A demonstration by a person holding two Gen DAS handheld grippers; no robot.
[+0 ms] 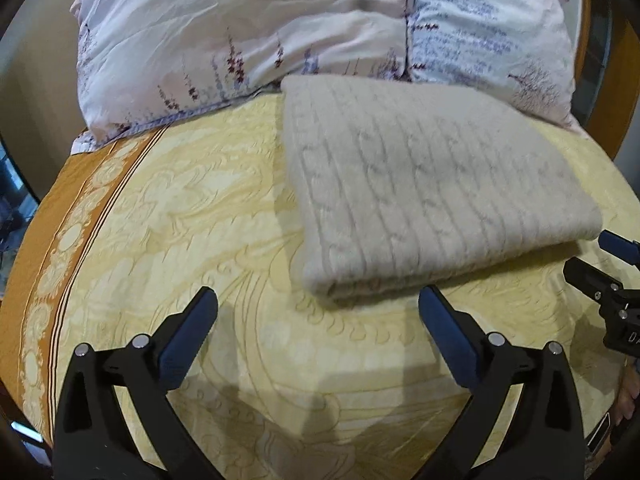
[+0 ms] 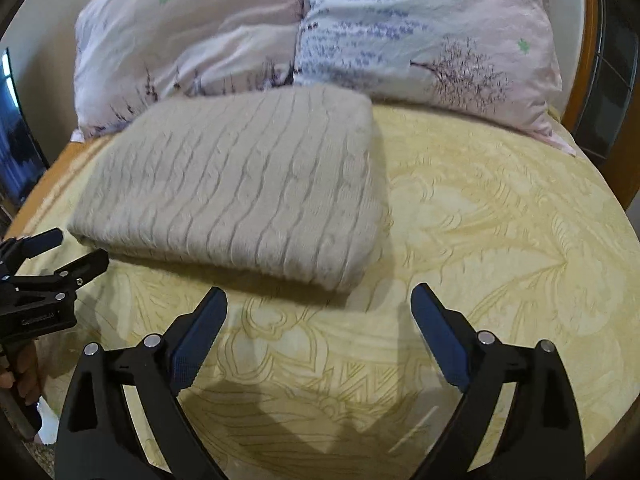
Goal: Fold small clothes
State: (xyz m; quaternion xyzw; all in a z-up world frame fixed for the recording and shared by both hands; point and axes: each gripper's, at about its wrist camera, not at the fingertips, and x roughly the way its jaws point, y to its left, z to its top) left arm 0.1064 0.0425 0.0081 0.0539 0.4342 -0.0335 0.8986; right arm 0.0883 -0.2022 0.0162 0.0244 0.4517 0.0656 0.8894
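A beige cable-knit sweater lies folded into a thick rectangle on the yellow patterned bedspread; it also shows in the right wrist view. My left gripper is open and empty, just short of the sweater's near left corner. My right gripper is open and empty, just short of the sweater's near right corner. Each gripper shows at the edge of the other's view: the right gripper and the left gripper.
Two floral pillows lie behind the sweater at the head of the bed. The bedspread has an orange border along the left edge. A wooden headboard stands at the right.
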